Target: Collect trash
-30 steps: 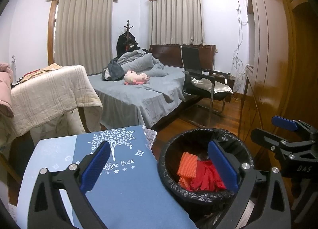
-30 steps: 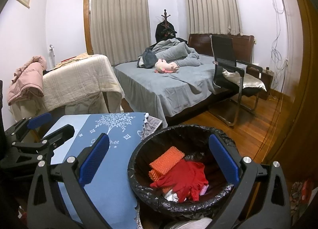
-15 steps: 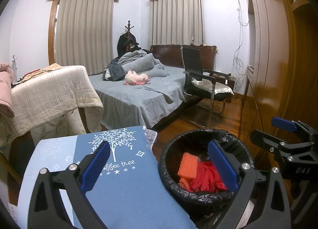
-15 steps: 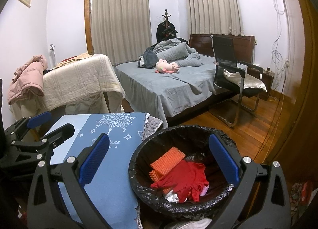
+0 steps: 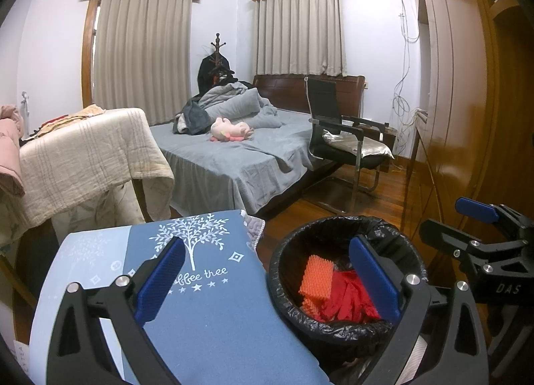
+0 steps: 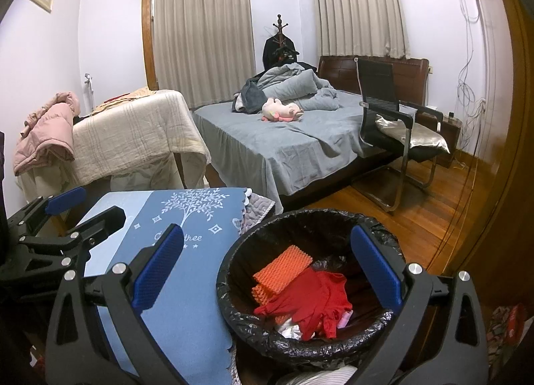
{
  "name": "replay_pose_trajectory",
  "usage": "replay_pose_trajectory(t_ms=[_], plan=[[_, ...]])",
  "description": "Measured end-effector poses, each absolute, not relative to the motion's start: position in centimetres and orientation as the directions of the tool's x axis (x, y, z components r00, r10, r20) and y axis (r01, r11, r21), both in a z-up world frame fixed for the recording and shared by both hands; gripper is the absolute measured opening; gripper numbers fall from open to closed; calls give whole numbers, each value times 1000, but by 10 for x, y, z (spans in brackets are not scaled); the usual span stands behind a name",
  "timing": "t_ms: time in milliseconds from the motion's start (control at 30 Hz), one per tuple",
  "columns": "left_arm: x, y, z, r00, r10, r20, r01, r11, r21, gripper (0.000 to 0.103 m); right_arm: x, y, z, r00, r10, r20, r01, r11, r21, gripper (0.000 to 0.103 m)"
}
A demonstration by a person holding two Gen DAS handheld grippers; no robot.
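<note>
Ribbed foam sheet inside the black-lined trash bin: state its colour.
Orange. The ribbed foam sheet shows best in the right wrist view.

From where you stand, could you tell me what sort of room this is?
It looks like a bedroom in a home: a bed with grey sheets and a soft toy, a coat stand by the curtains, and a lined trash bin nearby.

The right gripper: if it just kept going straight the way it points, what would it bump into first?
Probably the bin. The right gripper is open and empty, and the bin's black-lined rim lies between its fingers. Depth is unclear, so it might pass above the rim towards the bed.
</note>
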State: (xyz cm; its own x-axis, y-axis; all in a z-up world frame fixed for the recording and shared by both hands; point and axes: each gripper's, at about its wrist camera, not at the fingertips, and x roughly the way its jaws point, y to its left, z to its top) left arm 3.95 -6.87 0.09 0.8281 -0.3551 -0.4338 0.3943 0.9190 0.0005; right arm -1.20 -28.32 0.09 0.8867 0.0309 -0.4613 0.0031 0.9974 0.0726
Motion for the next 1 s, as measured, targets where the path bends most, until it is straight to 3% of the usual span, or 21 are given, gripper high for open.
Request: replay_pose_trajectory(t_ms=[1000], plan=[[40, -66, 2, 828, -354, -435, 392, 920, -2, 97, -12, -285, 0, 886, 31, -462, 3, 997, 73, 98]])
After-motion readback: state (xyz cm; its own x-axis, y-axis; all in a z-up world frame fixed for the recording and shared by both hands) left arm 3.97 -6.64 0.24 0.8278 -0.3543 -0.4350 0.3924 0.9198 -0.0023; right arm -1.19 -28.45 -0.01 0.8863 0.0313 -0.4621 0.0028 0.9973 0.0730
